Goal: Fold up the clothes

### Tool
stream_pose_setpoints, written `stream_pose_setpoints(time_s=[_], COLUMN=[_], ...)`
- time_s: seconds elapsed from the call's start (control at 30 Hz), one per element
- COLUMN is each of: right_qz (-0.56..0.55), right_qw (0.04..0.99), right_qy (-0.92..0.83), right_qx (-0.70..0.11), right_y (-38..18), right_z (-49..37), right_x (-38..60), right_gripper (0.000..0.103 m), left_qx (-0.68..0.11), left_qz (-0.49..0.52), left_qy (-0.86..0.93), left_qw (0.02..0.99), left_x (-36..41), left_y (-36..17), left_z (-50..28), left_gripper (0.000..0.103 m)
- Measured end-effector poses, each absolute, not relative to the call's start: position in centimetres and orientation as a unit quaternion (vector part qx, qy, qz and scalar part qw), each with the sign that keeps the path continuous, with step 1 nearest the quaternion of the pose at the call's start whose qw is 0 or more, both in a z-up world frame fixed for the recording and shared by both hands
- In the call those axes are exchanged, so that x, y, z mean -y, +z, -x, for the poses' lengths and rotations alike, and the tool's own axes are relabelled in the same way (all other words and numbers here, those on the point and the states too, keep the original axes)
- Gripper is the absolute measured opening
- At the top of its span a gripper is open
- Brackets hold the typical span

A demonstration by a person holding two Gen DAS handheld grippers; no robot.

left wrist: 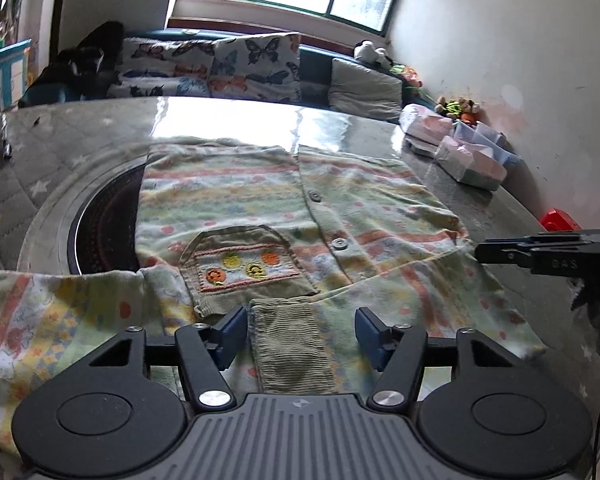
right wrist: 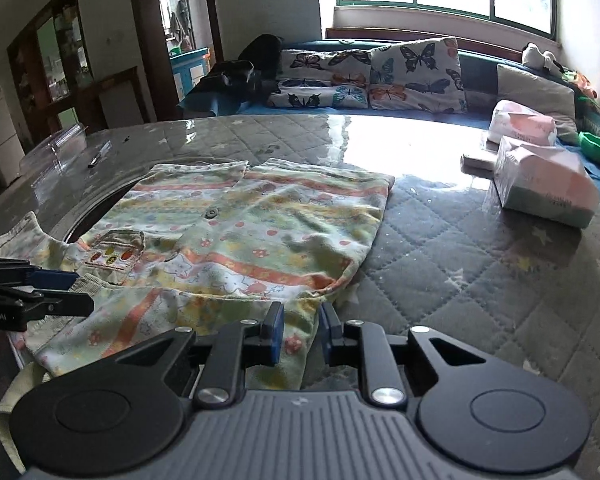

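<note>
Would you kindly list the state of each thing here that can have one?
Pastel patterned children's shirt: spread on table, buttoned, one sleeve folded across its front.
Left gripper: open, green ribbed cuff between its fingers.
Right gripper: open, over the sleeve.
Pink tissue packs: sealed.

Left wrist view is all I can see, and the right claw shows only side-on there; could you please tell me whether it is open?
Observer: Yes, the right claw is open, and the near right edge of the patterned shirt lies between its fingers.
Operator: Thank you. Is there anything at the table's far left corner, past the edge of my picture?
Observer: A clear plastic container sits there, just left of the pen.
</note>
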State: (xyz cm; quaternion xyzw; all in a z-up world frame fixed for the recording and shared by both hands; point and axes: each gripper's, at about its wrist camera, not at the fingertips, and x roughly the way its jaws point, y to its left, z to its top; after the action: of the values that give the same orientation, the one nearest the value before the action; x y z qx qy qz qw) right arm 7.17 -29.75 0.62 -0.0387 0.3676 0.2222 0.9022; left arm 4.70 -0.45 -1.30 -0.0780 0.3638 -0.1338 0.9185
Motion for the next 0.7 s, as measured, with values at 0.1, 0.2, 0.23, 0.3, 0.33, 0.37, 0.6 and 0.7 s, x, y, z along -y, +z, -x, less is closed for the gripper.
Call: stream_pose_setpoints(time_s=[0.1,0.2,0.23,0.3,0.33,0.37,0.6,0.7], right_qz=[0.035,0.033,0.033,0.033,0.034,0.036,0.049,0.048], right_qw=[0.901,0.902,0.902,0.902,0.901,0.901,0.905,0.904], right_qy=[0.223,0.223,0.224,0.223,0.222,0.221,0.223,0.223], right_qx=[-0.369,-0.369,-0.369,-0.369,-0.371,-0.371,-0.36,-0.362], right_y=[0.4,0.0,-0.1,-0.3,-0.5,-0.6,-0.6,-0.7], right_z=[-7.5,-7.9,-8.0,-8.2,-8.3,-8.3,-8.0,-8.3], right_x=[29.8,29.6,29.5,29.4,29.3,29.3,29.5,29.5], right_gripper=[0.018,0.018,0.018,0.018,0.018,0.015,0.011,0.023], left_qx=[-0.362,-0.364,-0.362,-0.349,-0.341,-0.333,-0.288,-0.277], left_qz=[0.072,0.077,0.082,0.086,0.088,0.09,0.092,0.094], left_qy=[-0.133,-0.139,-0.142,-0.146,-0.148,-0.15,-0.166,-0.175], left_qw=[0.92,0.918,0.918,0.922,0.924,0.927,0.939,0.94], left_x=[0.5,0.3,0.1,0.2,0.2,0.3,0.9,1.2], left_y=[-1.3,-1.4,-1.3,-0.6,-0.2,0.2,2.9,3.9], left_z=[-4.9,-5.2,-5.2,-5.0,-4.9,-4.8,-4.1,-4.0], left_gripper=[0.048,0.025,0.017,0.015,0.014,0.013,0.012,0.012])
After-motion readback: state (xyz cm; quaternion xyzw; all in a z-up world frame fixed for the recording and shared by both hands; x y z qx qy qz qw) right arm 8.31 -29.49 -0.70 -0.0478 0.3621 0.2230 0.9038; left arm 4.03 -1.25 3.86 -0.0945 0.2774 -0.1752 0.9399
